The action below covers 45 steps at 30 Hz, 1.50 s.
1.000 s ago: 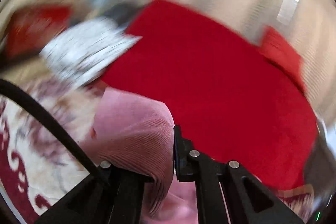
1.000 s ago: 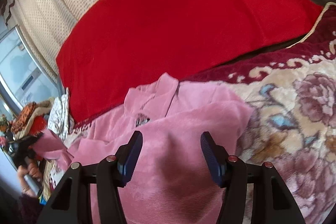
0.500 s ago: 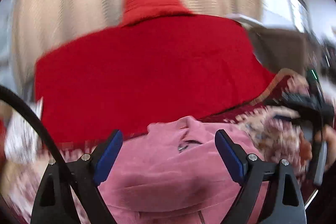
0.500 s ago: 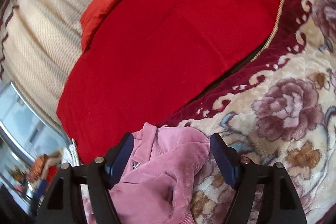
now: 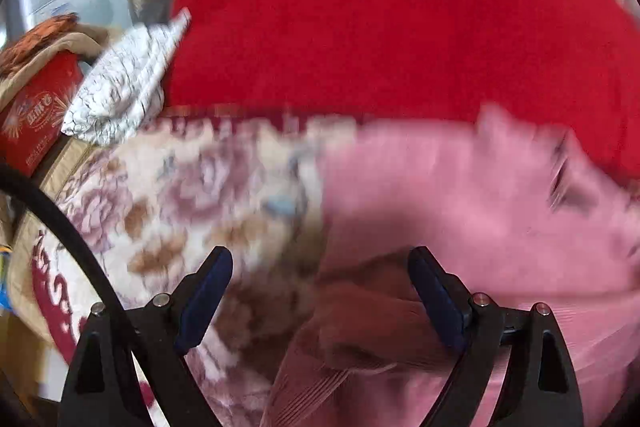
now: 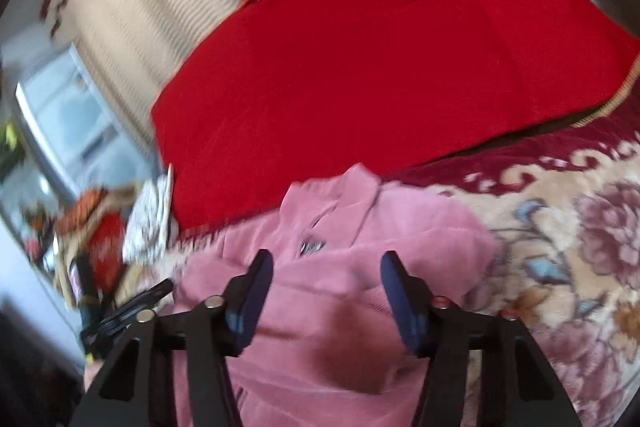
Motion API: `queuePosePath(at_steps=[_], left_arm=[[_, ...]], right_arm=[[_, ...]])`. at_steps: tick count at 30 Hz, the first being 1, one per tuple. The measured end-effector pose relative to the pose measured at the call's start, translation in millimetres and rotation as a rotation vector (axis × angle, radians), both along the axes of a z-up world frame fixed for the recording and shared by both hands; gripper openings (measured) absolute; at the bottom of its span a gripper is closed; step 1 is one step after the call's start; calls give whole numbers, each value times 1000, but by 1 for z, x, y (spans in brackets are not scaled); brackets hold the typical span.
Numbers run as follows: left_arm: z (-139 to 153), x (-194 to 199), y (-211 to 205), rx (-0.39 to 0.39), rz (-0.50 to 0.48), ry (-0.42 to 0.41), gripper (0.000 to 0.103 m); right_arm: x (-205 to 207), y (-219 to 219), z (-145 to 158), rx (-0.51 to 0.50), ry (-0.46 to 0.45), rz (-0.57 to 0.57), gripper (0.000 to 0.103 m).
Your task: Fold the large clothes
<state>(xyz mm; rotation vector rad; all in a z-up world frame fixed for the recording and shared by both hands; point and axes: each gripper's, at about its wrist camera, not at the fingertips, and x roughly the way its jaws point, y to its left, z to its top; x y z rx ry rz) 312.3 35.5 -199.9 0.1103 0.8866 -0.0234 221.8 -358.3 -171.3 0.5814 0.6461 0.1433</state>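
The left gripper has its jaws wide apart over the pink shirt. The right gripper has been closing its jaws, which grip nothing. Loose cloth at 6 o'clock could bunch up.

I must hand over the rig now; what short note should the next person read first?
Left gripper: open, holding nothing, over the near left edge of the pink garment.
Right gripper: open, jaws just narrowed, nothing pinched, over the same garment.
Garment lies on the floral blanket, collar towards the red cover, sides apparently turned in.
Left: finish folding.
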Motion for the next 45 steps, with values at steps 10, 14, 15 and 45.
queuePosePath(at_steps=[10, 14, 15, 45], left_arm=[[19, -14, 19, -152, -23, -8, 91], [36, -14, 4, -143, -41, -106, 91], [34, -7, 1, -136, -45, -100, 91], [-3, 4, 3, -93, -96, 59, 91]], right_arm=[[15, 40, -29, -111, 178, 150, 52], [10, 27, -16, -33, 79, 109, 52], [11, 26, -14, -8, 65, 117, 52], [12, 24, -28, -27, 183, 194, 53]])
